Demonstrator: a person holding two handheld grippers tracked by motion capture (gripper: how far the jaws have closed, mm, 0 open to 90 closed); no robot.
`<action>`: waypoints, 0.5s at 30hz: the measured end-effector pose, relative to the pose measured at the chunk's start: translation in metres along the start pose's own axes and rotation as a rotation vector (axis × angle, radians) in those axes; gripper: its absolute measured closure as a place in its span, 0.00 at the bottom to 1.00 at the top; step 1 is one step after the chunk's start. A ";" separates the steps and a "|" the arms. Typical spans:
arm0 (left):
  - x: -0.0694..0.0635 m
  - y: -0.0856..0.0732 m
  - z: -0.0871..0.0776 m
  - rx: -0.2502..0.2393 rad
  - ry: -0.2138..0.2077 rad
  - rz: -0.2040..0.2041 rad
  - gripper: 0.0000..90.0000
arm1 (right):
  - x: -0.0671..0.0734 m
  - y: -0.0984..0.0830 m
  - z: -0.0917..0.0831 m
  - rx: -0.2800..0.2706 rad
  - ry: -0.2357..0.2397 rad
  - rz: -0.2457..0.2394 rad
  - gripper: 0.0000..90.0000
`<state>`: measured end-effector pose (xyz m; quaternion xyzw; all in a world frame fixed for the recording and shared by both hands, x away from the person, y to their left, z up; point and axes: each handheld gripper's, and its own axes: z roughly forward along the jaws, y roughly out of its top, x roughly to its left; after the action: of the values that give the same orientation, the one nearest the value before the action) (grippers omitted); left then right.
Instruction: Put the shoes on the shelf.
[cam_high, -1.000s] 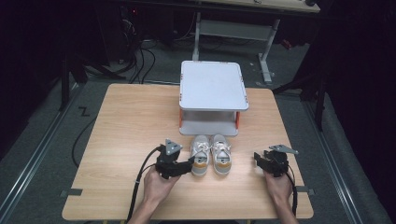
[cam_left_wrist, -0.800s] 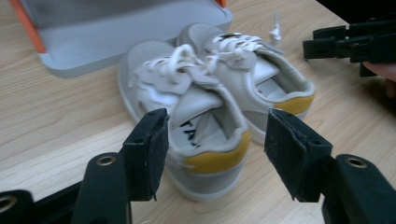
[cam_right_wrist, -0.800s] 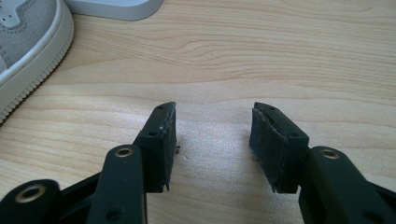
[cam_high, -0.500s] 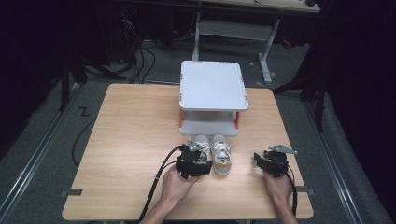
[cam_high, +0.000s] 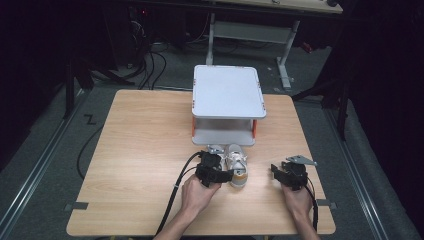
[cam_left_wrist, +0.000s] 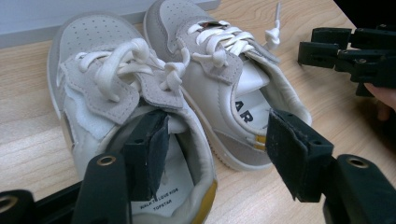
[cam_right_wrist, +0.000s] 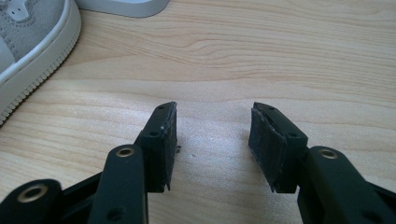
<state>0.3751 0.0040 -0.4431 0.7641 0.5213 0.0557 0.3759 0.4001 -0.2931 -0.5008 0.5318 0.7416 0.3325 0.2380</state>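
Two small white and grey sneakers stand side by side on the wooden table (cam_high: 145, 130), toes toward a white shelf. In the left gripper view the left sneaker (cam_left_wrist: 93, 84) and the right sneaker (cam_left_wrist: 224, 79) are seen from the heel end. My left gripper (cam_left_wrist: 217, 140) straddles their adjoining sides: one pad (cam_left_wrist: 154, 149) sits inside the left sneaker's opening, the other over the right sneaker's heel. Its jaws have just been opening, and neither pad presses on the sides between them. From above, the left gripper (cam_high: 220, 169) covers the heels. My right gripper (cam_right_wrist: 212, 121) is open over bare wood, to the right of the sneakers (cam_high: 237, 162).
A white two-level shelf (cam_high: 227, 90) with orange posts stands just behind the sneakers, at the table's far middle. Black cables trail from both grippers toward the near edge. The floor behind holds desk legs and more cables.
My left hand has moved right, from beside the left sneaker to the heels of the pair. The right hand has stayed where it was.
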 end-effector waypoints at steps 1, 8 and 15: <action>0.000 0.001 0.001 0.003 0.000 -0.006 0.44 | 0.000 0.000 0.000 0.001 0.001 0.001 0.57; -0.002 0.007 0.006 0.013 0.015 0.002 0.45 | 0.001 0.000 0.000 0.001 0.002 0.002 0.57; -0.010 0.012 0.014 0.025 0.060 0.046 0.48 | 0.001 0.000 0.000 0.001 0.004 -0.005 0.57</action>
<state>0.3865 -0.0137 -0.4420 0.7785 0.5155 0.0806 0.3489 0.3994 -0.2920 -0.5008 0.5294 0.7436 0.3326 0.2371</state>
